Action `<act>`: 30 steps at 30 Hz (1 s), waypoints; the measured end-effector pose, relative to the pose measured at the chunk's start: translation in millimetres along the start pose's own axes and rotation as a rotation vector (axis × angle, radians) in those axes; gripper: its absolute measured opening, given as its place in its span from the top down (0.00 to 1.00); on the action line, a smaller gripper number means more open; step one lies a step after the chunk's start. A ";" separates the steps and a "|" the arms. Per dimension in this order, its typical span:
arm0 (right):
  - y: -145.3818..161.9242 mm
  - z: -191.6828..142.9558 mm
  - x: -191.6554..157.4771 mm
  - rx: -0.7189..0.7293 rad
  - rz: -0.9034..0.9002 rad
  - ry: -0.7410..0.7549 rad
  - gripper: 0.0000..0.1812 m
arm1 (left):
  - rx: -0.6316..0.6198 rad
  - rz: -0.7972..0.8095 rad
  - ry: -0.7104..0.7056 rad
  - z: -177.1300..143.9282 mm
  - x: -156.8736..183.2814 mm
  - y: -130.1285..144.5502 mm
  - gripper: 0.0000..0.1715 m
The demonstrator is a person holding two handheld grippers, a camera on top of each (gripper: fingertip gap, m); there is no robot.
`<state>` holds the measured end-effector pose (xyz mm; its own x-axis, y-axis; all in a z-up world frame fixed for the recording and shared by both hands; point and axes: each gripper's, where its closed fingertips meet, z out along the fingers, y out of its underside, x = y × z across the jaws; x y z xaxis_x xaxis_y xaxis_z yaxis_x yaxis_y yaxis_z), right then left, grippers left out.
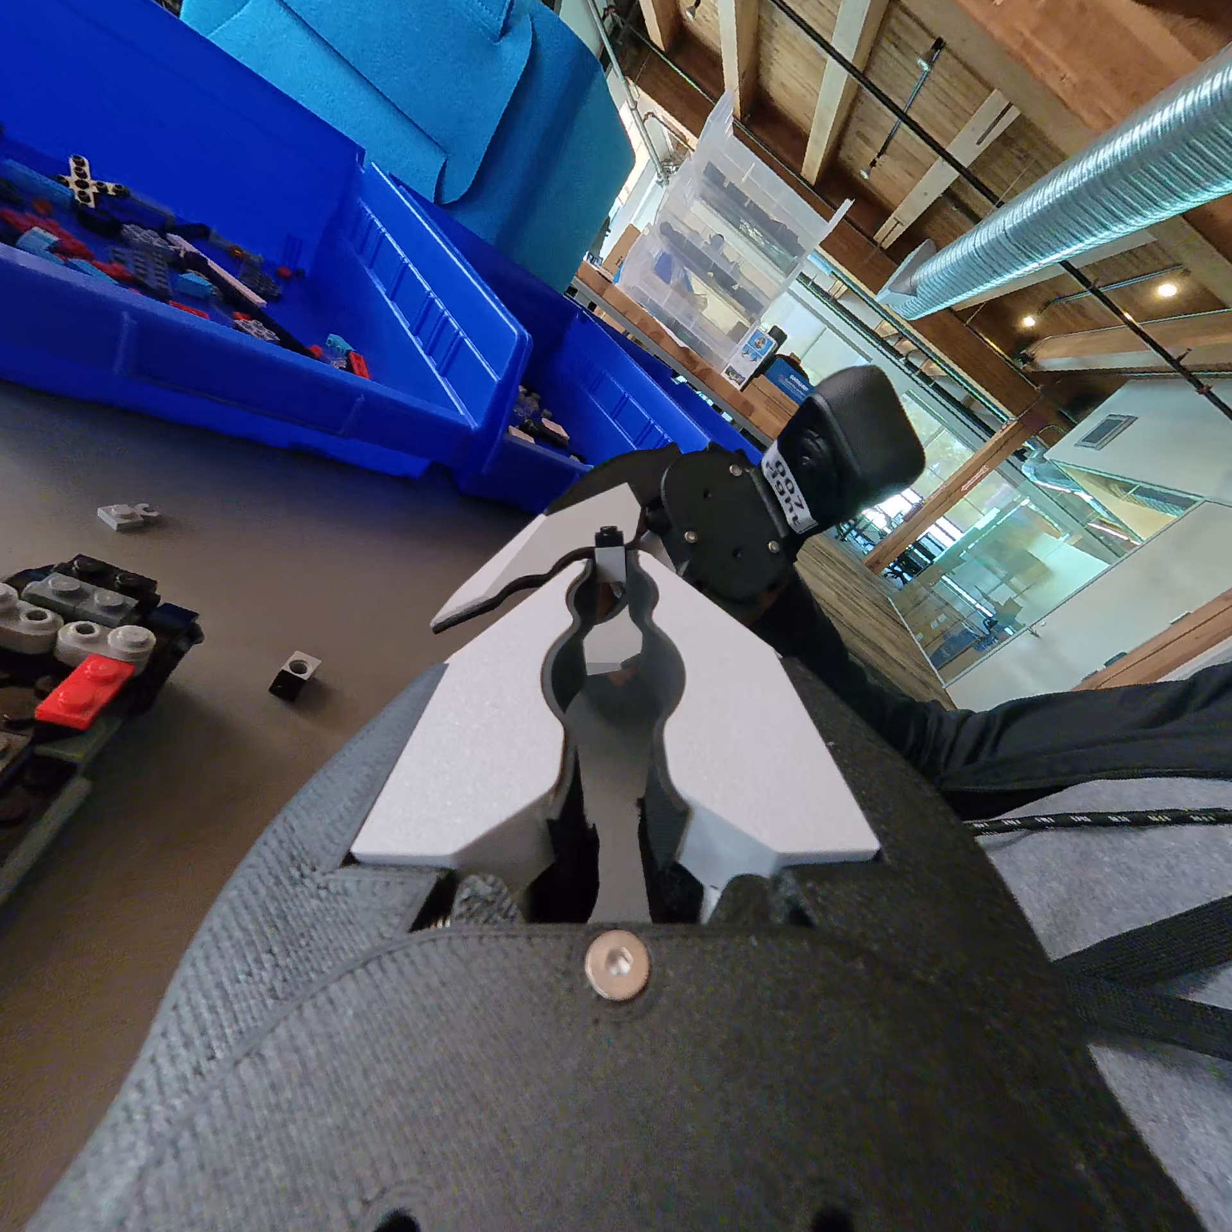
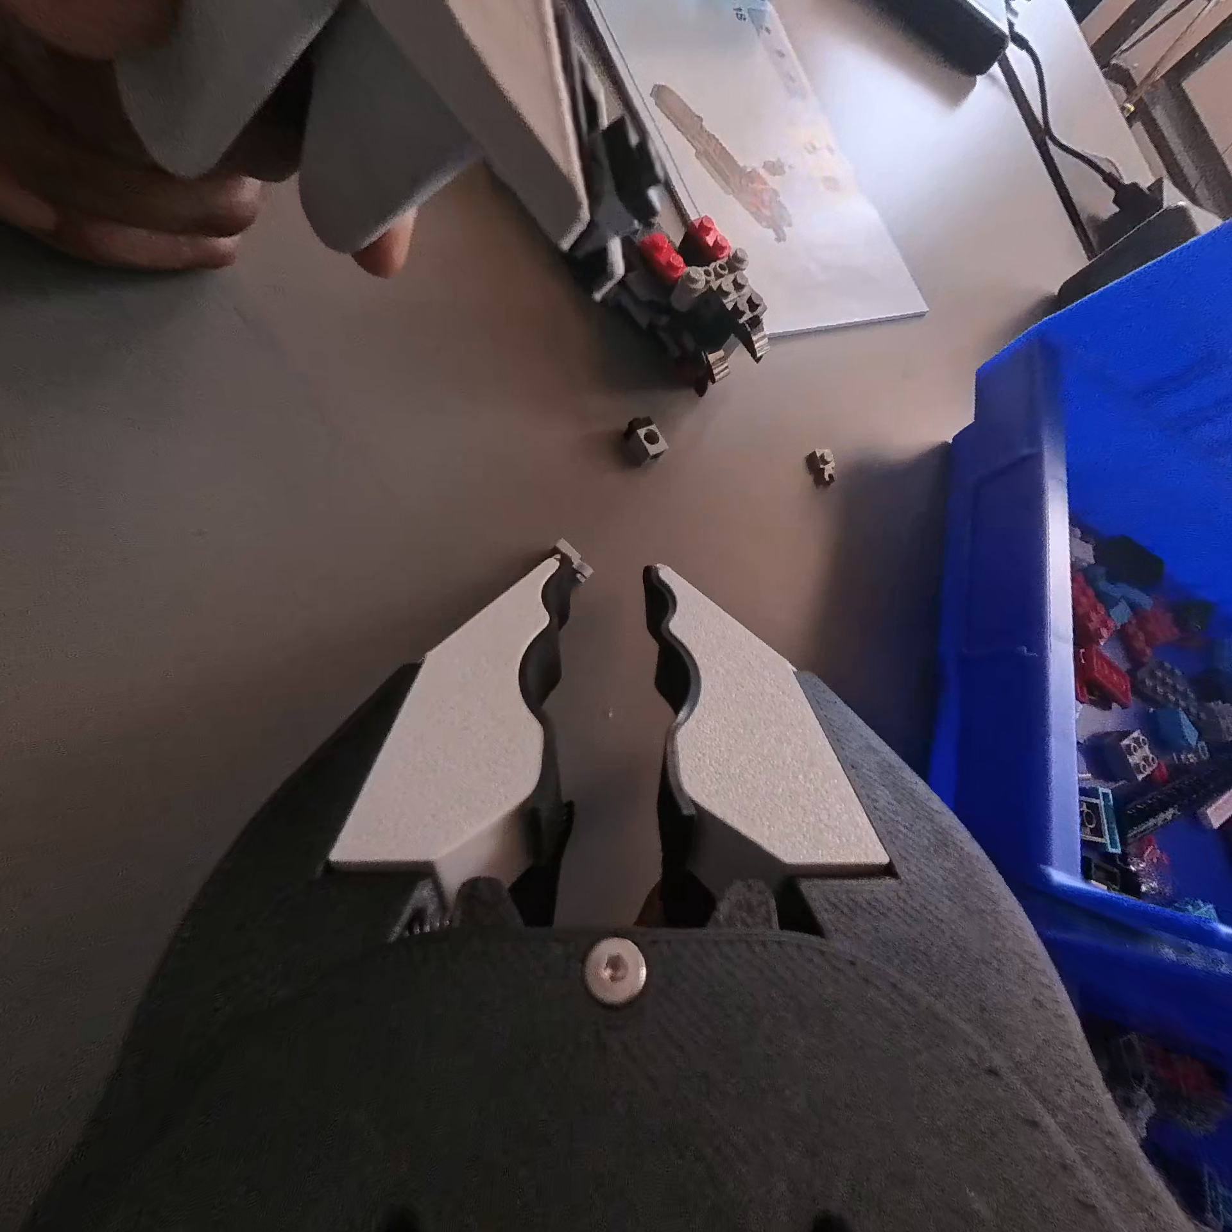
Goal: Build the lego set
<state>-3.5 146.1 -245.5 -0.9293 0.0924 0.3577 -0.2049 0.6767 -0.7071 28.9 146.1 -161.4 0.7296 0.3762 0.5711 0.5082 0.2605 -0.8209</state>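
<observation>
The left gripper (image 1: 610, 587) is closed on a small grey piece (image 1: 610, 563) with a black stud on top, raised off the table (image 1: 233, 767), and the right gripper (image 2: 610, 567) stands partly open around nothing, though a tiny grey piece (image 2: 573, 559) sits at its left fingertip. Farther on the table lie a black cube (image 2: 645, 441) and a small grey clip (image 2: 822, 466), apart from each other. Beyond them sits the grey, black and red build (image 2: 707, 300) against a booklet (image 2: 833, 200), with blue bins (image 2: 1000, 600) of loose bricks alongside.
</observation>
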 end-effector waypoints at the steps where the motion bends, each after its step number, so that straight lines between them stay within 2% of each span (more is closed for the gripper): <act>1: -0.6 0.7 -0.2 0.000 0.004 -0.006 0.87 | 0.001 0.000 0.000 0.0 -0.1 -0.1 0.95; 9: -3.4 10.6 0.2 -0.021 0.045 -0.058 0.88 | 0.014 -0.006 -0.001 -1.2 -0.5 -2.0 0.95; 21: 0.0 13.5 22.7 -0.020 0.276 -0.066 0.90 | 0.027 -0.015 -0.003 -2.5 -1.5 -3.9 0.95; 30: -6.0 10.3 16.4 0.017 0.257 -0.099 0.89 | 0.035 -0.022 -0.006 -3.0 -2.4 -4.8 0.95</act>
<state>-20.6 136.0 -241.7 -0.9769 0.1870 0.1039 0.0374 0.6277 -0.7776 26.1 141.3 -158.8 0.7157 0.3753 0.5890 0.5079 0.2992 -0.8078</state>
